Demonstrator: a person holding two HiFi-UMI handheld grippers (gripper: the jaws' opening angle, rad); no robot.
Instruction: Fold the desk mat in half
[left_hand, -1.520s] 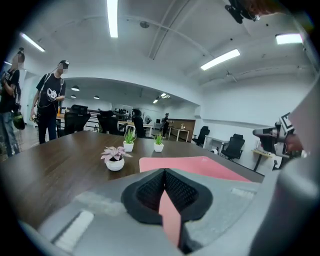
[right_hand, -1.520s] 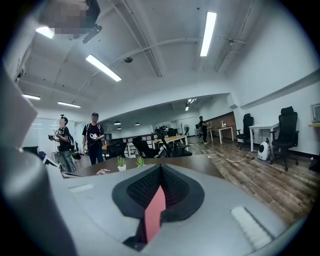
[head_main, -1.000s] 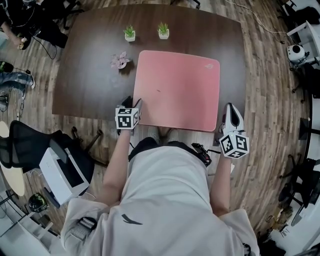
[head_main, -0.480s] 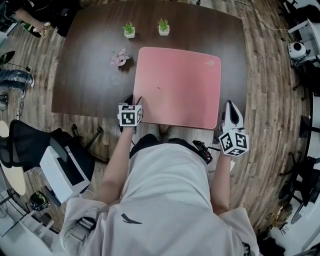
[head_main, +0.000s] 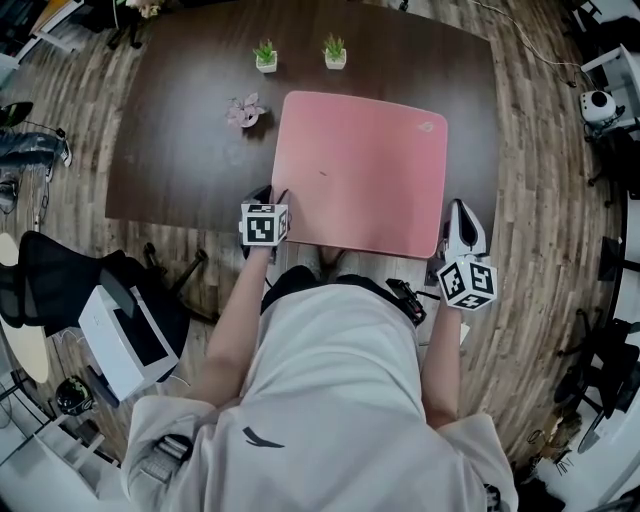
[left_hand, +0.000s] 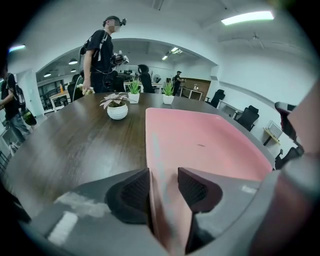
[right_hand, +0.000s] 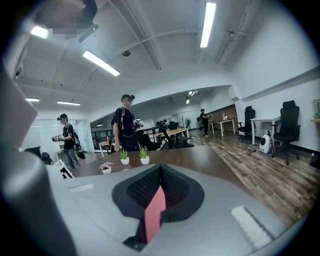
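Note:
A pink desk mat (head_main: 365, 170) lies flat on the dark wooden table (head_main: 180, 150), its near edge at the table's front edge. My left gripper (head_main: 271, 198) is at the mat's near left corner. In the left gripper view the mat (left_hand: 200, 145) has its edge standing between the jaws of that gripper (left_hand: 164, 186), which are closing. The mat rests against the left pad, with a gap to the right pad. My right gripper (head_main: 457, 210) is at the near right corner. Seen close up, this gripper (right_hand: 159, 189) is shut on a strip of the pink mat (right_hand: 154, 216).
Two small green potted plants (head_main: 266, 55) (head_main: 335, 50) and a pink-leaved one (head_main: 246, 110) stand on the table beyond the mat's far left. A black chair (head_main: 60, 290) and a white box (head_main: 120, 345) sit on the floor at left. People (left_hand: 102, 55) stand past the table.
My left gripper has edged forward and slightly right onto the mat's near left corner. The right gripper has stayed at the near right corner.

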